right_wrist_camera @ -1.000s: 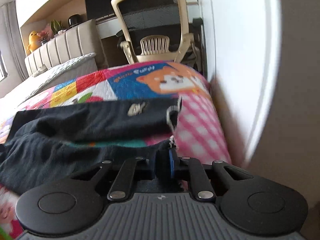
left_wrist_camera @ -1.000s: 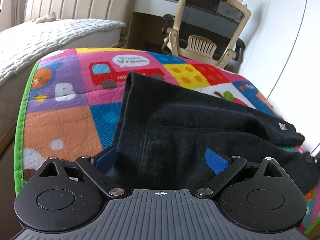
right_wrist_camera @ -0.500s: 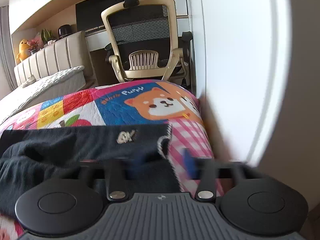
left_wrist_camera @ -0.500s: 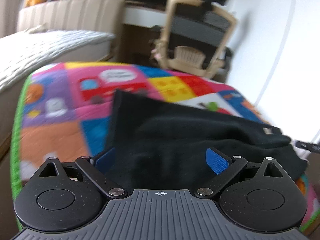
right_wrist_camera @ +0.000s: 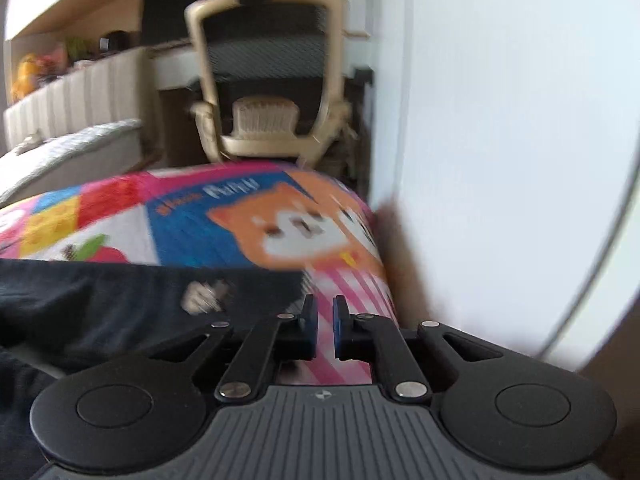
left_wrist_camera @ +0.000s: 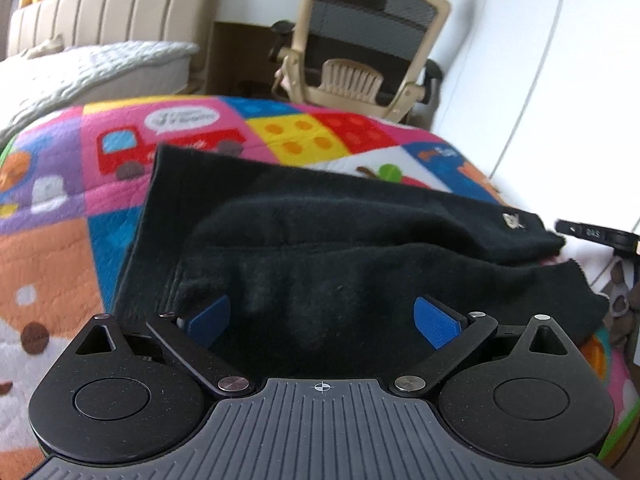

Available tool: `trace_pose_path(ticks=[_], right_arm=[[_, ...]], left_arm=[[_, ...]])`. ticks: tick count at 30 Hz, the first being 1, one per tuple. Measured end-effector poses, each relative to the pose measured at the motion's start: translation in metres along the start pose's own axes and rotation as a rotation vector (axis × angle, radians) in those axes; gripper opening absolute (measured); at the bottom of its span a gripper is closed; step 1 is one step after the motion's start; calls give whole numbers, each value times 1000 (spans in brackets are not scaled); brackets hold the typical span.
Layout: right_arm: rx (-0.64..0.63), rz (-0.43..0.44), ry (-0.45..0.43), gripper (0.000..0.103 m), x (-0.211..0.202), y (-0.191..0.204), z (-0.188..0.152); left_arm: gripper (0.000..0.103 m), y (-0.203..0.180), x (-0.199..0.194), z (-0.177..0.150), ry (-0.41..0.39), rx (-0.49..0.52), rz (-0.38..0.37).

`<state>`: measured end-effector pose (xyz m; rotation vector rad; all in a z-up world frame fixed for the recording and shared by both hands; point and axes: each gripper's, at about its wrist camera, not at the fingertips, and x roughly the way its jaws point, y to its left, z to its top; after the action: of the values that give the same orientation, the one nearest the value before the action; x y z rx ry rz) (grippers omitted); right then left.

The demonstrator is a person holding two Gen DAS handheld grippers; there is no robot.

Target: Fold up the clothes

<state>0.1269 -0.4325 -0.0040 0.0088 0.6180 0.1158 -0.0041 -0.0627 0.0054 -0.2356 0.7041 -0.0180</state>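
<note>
Lying between spread left gripper (left_wrist_camera: 322, 318) pads, black garment (left_wrist_camera: 340, 248)

A bright patchwork play mat (left_wrist_camera: 312, 136) is spread in the foreground. Behind it a beige mesh office chair (left_wrist_camera: 360, 40) is seen at a white desk (left_wrist_camera: 256, 4). A bed (left_wrist_camera: 92, 68) with padded headboard lies left; a white wall (right_wrist_camera: 500, 120) rises right.

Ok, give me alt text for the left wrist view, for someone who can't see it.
A black garment lies partly folded on a colourful patchwork play mat, with the left gripper open just above its near edge, blue pads spread wide. Behind stand a beige office chair and a padded bed.
</note>
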Motion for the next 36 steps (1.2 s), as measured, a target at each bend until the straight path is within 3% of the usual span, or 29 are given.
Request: trace_pose_path(ticks=[1, 3, 5, 6, 7, 8, 12, 15, 21, 23, 25, 31, 36], right_arm=[[43, 9, 16, 10, -1, -6, -3], [115, 36, 27, 27, -6, -16, -9], [178, 57, -1, 63, -24, -22, -12], [198, 76, -21, 73, -36, -24, -14], [217, 104, -35, 96, -45, -24, -15], [234, 132, -46, 103, -54, -24, -17], [266, 244, -52, 103, -87, -16, -26], [257, 279, -10, 103, -99, 1, -34], [230, 349, 28, 103, -133, 37, -40], [193, 329, 4, 103, -153, 47, -39], [157, 315, -22, 103, -172, 56, -39], [68, 338, -113, 103, -234, 69, -63], [25, 289, 3, 103, -240, 82, -98]], left_arm=[[102, 0, 0, -1, -5, 1, 2], [103, -1, 0, -3, -9, 15, 8], [103, -6, 2, -5, -11, 46, 30], [103, -9, 3, -6, -11, 62, 43], [103, -12, 4, -7, -10, 78, 56], [103, -14, 4, -7, -9, 89, 65], [103, -16, 6, -7, 2, 117, 76], [103, -18, 7, -7, 19, 149, 77], [103, -16, -6, -7, 34, 66, 72], [103, -22, -24, -6, 34, 21, 48], [103, -38, -59, -8, -34, 26, 29], [103, -90, -159, -35, -211, 81, 109], [103, -114, -176, -72, -180, 146, 162]])
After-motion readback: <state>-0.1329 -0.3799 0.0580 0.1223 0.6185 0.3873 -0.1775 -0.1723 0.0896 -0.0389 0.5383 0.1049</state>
